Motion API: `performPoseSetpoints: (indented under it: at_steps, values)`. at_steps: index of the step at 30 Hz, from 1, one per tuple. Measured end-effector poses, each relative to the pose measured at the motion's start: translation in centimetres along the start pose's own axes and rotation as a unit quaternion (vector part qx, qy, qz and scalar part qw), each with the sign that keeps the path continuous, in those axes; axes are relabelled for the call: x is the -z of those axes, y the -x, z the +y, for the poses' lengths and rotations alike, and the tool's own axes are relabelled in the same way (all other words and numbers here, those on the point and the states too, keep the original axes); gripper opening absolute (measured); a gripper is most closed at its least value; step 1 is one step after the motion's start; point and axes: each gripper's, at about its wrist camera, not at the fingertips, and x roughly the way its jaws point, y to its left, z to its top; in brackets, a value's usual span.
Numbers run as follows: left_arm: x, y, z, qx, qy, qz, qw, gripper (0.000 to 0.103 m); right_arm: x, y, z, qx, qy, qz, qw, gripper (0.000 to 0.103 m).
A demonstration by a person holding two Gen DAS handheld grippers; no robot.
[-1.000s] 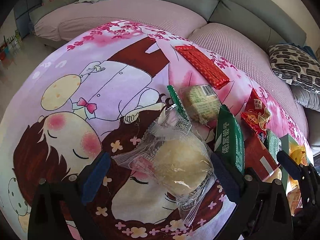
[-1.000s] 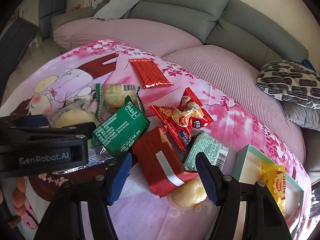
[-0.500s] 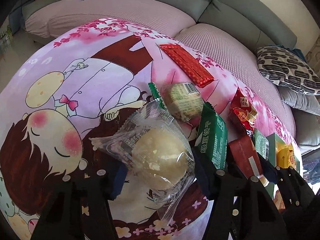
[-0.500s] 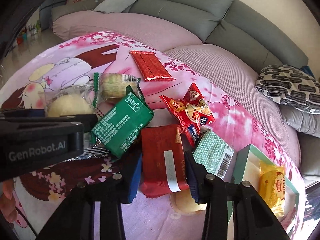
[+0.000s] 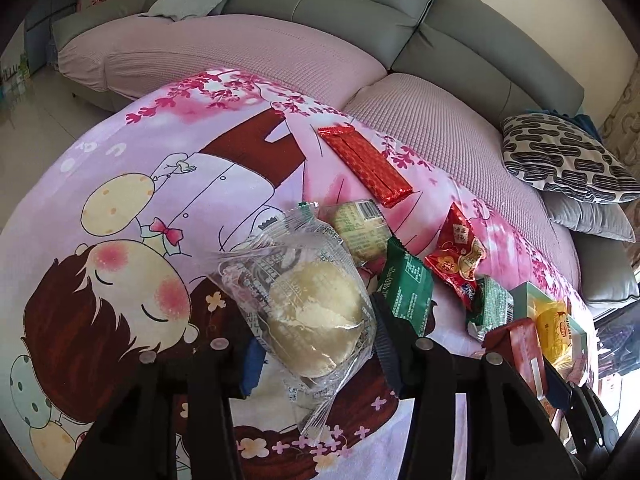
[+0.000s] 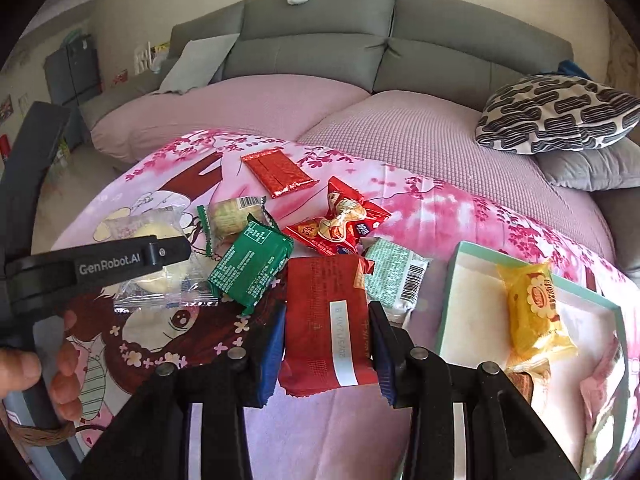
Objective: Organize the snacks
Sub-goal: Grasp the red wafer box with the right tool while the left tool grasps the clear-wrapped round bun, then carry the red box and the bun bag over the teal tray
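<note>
Cloth (image 6: 460, 208): pink cartoon print, covers whole work surface; sofa at far side. All snacks lie on it.
Box (image 6: 452, 292): teal-rimmed, open top, near right of the pile. Yellow pkt (image 6: 534, 308) already inside, lying on the white floor of the box.
My R claw (image 6: 328, 344): clamped on red pkt (image 6: 326, 320), pads on its two long edges. Pkt's long axis runs near-to-far, in line w/ my fingers; near end sticks out toward the camera.
Key relation: box lies directly right of red pkt, just beside it; the wall nearest my claw is the left one. R claw is the nearer one to the box, so I judge R goes first, rightward over that wall.
My L claw (image 5: 316, 344): jaws have just been closing; now clamped on clear-wrap bun (image 5: 316, 320), pads squeezing both sides, wrapper crinkled.
Bun vs box: box (image 5: 520, 296) sits well right of L claw, w/ green pkt (image 5: 406, 288) and R claw between. L needs a longer path, prob. after R clears.
Left on cloth: long red bar (image 6: 278, 170) far, round green-wrap cake (image 6: 232, 216), red candy bag (image 6: 340, 226), pale green pkt (image 6: 394, 274).
</note>
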Motion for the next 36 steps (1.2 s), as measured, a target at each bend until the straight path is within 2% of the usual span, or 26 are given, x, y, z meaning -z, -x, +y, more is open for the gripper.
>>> performPoseSetpoints:
  at_steps: [9, 18, 25, 36]
  values:
    - [0.1, 1.4, -2.2, 0.012, -0.023, -0.013, 0.9996, 0.048, 1.0, 3.1, -3.7, 0.012, -0.048, -0.023, 0.998, 0.042]
    - [0.4, 3.6, -5.1, 0.026, -0.055, -0.038, 0.9974, 0.048, 1.8, 4.0, -7.5, 0.016, -0.092, -0.030, 0.995, 0.042]
    - [1.3, 3.8, -8.3, 0.044, -0.089, -0.034, 0.9945, 0.048, 2.3, 4.8, -10.1, 0.021, -0.119, -0.036, 0.992, 0.042]
    - [3.0, 2.8, -14.9, 0.079, -0.153, -0.011, 0.9849, 0.048, 2.9, 6.4, -15.0, 0.033, -0.167, -0.056, 0.984, 0.042]
